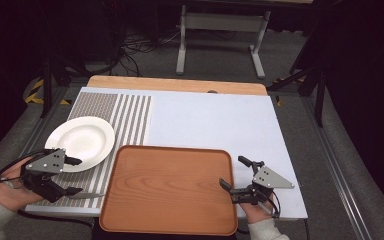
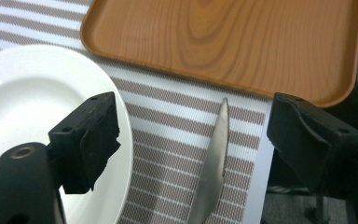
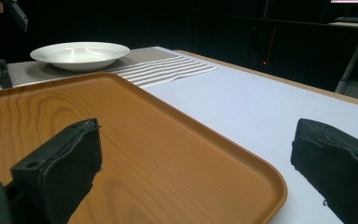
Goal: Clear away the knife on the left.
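Observation:
A silver knife [image 1: 92, 195] lies flat on the striped placemat [image 1: 125, 120], near the table's front left edge. My left gripper [image 1: 76, 176] stands open around its blade, and in the left gripper view the knife [image 2: 214, 158] runs between the jaws with a gap on each side. One jaw hangs over the rim of a white plate [image 1: 82, 140]. An empty wooden tray [image 1: 170, 185] sits in the middle front. My right gripper [image 1: 233, 172] is open and straddles the tray's right edge, one jaw over the wood [image 3: 168, 154] and one over the table.
The plate [image 2: 23, 102] rests on the placemat [image 2: 168, 154], left of the tray [image 2: 223, 37]. A white table top [image 1: 215, 120] stretches behind and right of the tray. Beyond the table's far wooden edge are floor cables and a metal desk frame [image 1: 220, 35].

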Tool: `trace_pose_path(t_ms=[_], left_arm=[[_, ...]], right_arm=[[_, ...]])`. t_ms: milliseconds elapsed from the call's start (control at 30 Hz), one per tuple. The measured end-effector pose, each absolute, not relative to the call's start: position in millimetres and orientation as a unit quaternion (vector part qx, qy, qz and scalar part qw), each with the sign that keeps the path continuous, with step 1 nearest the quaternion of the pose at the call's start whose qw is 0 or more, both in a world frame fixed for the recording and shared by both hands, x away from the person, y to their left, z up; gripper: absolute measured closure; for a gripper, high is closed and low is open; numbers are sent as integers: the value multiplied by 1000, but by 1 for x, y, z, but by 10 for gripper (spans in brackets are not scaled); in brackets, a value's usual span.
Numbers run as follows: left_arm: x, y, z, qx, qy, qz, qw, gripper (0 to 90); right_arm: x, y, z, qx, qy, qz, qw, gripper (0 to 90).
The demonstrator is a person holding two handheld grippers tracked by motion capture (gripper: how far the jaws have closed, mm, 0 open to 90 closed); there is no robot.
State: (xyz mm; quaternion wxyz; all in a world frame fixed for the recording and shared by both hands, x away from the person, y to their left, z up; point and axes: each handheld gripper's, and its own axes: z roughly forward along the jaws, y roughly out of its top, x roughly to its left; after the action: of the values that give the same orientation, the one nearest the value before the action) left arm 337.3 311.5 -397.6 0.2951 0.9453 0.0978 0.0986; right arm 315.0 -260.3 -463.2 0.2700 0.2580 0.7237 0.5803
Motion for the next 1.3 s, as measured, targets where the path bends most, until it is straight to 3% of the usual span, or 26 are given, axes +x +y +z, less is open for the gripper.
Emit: trace_pose_path(t_ms=[1300], left_arm=[[364, 326, -437, 998, 37, 14, 45, 453]], right_arm=[[307, -274, -440, 253, 696, 597, 308, 26]])
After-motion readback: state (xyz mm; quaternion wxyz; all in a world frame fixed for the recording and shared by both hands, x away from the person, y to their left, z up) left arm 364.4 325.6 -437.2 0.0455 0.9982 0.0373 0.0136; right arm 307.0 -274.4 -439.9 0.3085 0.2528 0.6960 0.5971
